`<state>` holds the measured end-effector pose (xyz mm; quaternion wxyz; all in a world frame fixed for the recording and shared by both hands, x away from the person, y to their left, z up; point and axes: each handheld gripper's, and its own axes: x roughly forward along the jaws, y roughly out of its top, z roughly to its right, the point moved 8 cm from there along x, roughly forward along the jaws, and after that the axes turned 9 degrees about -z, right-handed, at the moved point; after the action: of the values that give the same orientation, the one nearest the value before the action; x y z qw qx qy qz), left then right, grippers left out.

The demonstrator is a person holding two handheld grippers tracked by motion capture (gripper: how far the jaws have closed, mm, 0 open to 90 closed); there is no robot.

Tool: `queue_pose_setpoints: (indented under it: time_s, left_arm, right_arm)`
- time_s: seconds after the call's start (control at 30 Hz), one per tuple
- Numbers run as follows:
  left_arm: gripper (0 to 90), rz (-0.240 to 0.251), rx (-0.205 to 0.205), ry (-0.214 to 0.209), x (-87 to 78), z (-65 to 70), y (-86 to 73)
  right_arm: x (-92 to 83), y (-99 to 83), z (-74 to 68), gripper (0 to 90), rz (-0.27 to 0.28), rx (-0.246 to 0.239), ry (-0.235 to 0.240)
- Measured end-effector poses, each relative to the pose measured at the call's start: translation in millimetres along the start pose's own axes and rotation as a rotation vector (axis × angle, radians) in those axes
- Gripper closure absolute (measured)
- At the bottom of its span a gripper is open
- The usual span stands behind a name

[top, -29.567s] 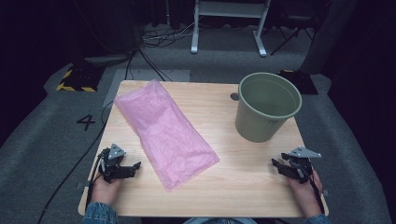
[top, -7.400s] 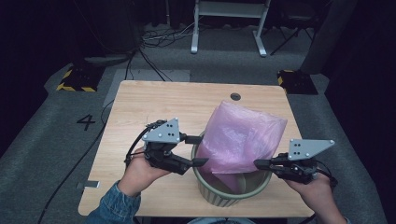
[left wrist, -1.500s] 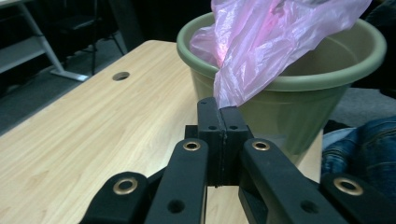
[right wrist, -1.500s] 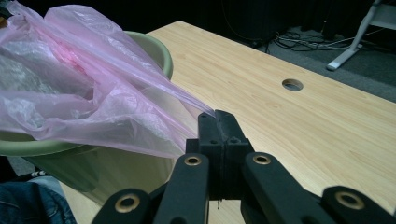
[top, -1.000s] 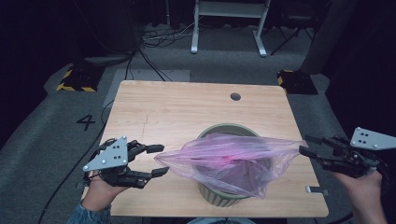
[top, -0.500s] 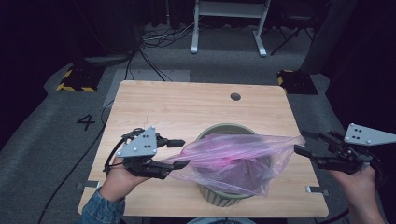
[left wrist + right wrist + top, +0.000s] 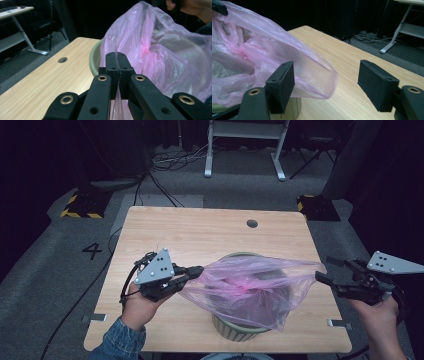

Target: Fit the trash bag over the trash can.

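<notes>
**Now: bag pinched on the left, loose on the right**

Here your left gripper (image 7: 194,271) has its jaws pressed together on the near-left edge of the pink plastic bag (image 7: 250,287); the left gripper view shows the film caught in the seam between the two black pads (image 7: 116,65). Those jaws have just been closing, with the film between them. The bag is draped over the mouth of the green bucket (image 7: 235,330), which stands on the wooden surface (image 7: 200,232) toward your side, and its mouth is stretched wide above the rim. Your right gripper (image 7: 324,270) sits at the bag's right corner with its jaws spread. They have just been opening, and that corner hangs free between the pads (image 7: 282,85), gripped by neither.
</notes>
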<state>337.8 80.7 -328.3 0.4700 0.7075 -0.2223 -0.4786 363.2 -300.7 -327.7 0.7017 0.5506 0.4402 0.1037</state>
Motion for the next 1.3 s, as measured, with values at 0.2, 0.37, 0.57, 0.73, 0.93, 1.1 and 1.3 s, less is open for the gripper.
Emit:
queue_pose_setpoints:
  time_s: [0.2,0.37,0.57,0.73,0.93,1.1,1.3]
  left_arm:
    - [89.6,0.029,-0.028,0.025,0.6,-10.0,-2.3]
    - [89.6,0.035,-0.063,0.084,6.4,-27.7,-5.5]
    - [89.6,-0.01,-0.092,0.166,22.3,-49.5,-15.6]
    - [89.6,-0.062,-0.117,0.184,41.1,-60.2,-27.1]
    - [89.5,-0.096,-0.182,0.132,62.1,-67.2,-37.8]
    - [89.5,-0.147,-0.187,0.123,76.7,-68.3,-46.8]
    - [89.5,-0.217,-0.204,0.091,93.7,-66.8,-60.7]
  right_arm:
    - [7.1,2.2,0.6,42.8,-0.007,0.01,0.024]
    - [17.2,3.4,-9.6,85.5,-0.055,-0.017,0.113]
    - [35.2,1.9,-4.1,89.6,-0.109,-0.008,0.109]
    - [51.6,-2.3,3.9,89.4,-0.139,0.008,0.1]
    - [71.7,-6.0,11.7,85.6,-0.153,0.049,0.109]
    - [91.1,-9.8,9.8,83.6,-0.188,0.053,0.116]
    - [107.8,-18.2,9.4,85.2,-0.236,0.055,0.116]
